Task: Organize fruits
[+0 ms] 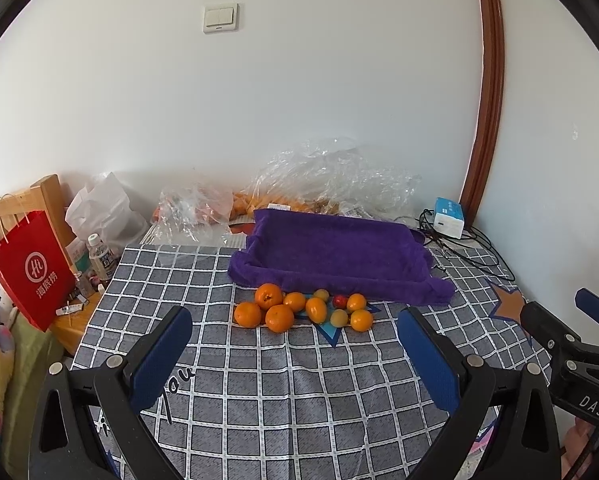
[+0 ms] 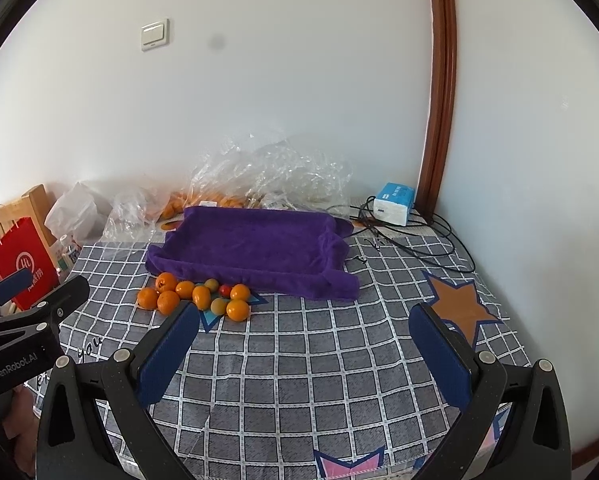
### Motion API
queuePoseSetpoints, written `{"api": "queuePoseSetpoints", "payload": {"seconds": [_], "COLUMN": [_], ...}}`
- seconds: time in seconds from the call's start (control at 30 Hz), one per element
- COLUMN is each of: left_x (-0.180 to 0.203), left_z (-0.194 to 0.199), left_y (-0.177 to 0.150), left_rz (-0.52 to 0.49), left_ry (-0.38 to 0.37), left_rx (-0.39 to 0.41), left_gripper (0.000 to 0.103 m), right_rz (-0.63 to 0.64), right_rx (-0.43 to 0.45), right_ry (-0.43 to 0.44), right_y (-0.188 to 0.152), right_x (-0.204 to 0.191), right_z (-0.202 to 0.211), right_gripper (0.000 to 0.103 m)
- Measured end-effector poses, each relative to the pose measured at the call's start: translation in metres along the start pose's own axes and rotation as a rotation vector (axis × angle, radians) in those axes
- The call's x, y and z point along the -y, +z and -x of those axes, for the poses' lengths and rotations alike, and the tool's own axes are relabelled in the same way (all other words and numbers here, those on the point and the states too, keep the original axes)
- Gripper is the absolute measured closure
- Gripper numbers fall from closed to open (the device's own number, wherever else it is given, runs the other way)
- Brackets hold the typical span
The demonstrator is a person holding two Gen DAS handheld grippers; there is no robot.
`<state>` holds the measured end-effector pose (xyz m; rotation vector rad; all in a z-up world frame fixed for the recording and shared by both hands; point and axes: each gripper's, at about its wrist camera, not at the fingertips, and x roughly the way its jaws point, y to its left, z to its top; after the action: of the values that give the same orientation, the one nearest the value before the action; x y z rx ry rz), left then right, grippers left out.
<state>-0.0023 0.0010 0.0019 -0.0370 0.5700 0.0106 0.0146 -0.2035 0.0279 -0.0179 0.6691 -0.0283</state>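
Left gripper (image 1: pixel 295 354) hangs above the checked tablecloth (image 1: pixel 299 392), jaws spread wide, nothing between them. Right gripper (image 2: pixel 305 350) matches it, spread and empty, off to the side. Straight ahead sits the fruit pile (image 1: pixel 303 308): oranges, two small greenish-yellow ones, one little red one, all bunched on the cloth, touching the near rim of the purple towel-lined tray (image 1: pixel 335 254). The tray's inside shows only purple towel. Beyond its far rim, crumpled clear plastic bags (image 1: pixel 331 176) hold more orange fruit against the wall. A tissue pack (image 1: pixel 448 217) and black cables (image 1: pixel 471 248) lie right of the tray. A red paper bag (image 1: pixel 29 270) and a bottle (image 1: pixel 101 256) stand off the left edge.
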Motion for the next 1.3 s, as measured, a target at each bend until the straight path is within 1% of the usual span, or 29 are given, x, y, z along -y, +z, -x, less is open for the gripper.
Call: {"api": "queuePoseSetpoints", "payload": {"seconds": [0.57,0.73,0.8,0.93,1.03,1.07,1.13,1.17,1.2,1.27,1.3], "left_x": [-0.003,-0.006,-0.009,-0.021,-0.03,-0.032,-0.039,-0.042,-0.045,-0.052,-0.055], "left_z": [0.0,-0.007,-0.011,-0.023,-0.037,-0.042,-0.055,-0.061,-0.069,-0.085,-0.094], "left_y": [0.002,0.001,0.002,0.001,-0.002,-0.002,-0.006,-0.009,-0.012,-0.019,-0.024], "left_rz": [0.004,0.01,0.012,0.045,0.03,0.011,0.015,0.01,0.026,0.052,0.07], "left_ry": [0.005,0.014,0.03,0.029,0.043,0.058,0.072,0.079,0.068,0.045,0.039], "left_rx": [-0.009,-0.011,-0.009,-0.003,-0.021,-0.028,-0.044,-0.058,-0.077,-0.131,-0.169], "left_gripper": [0.0,0.0,0.0,0.0,0.0,0.0,0.001,0.002,0.005,0.023,0.026], "right_rz": [0.0,0.019,0.023,0.044,0.073,0.084,0.085,0.082,0.078,0.071,0.069], "right_rx": [0.008,0.013,0.01,0.009,0.003,-0.001,-0.011,-0.019,-0.027,-0.047,-0.066], "right_ry": [-0.001,-0.006,0.002,0.01,0.017,0.019,0.02,0.025,0.033,0.048,0.061], "right_y": [0.0,0.0,0.001,0.001,-0.001,-0.003,-0.006,-0.008,-0.01,-0.016,-0.019], "right_x": [-0.004,-0.008,-0.009,-0.013,-0.017,-0.019,-0.02,-0.021,-0.022,-0.025,-0.027], "right_z": [0.0,-0.005,-0.008,-0.022,-0.039,-0.047,-0.062,-0.07,-0.079,-0.098,-0.107], "right_gripper": [0.0,0.0,0.0,0.0,0.0,0.0,0.0,0.0,0.0,0.0,0.003]}}
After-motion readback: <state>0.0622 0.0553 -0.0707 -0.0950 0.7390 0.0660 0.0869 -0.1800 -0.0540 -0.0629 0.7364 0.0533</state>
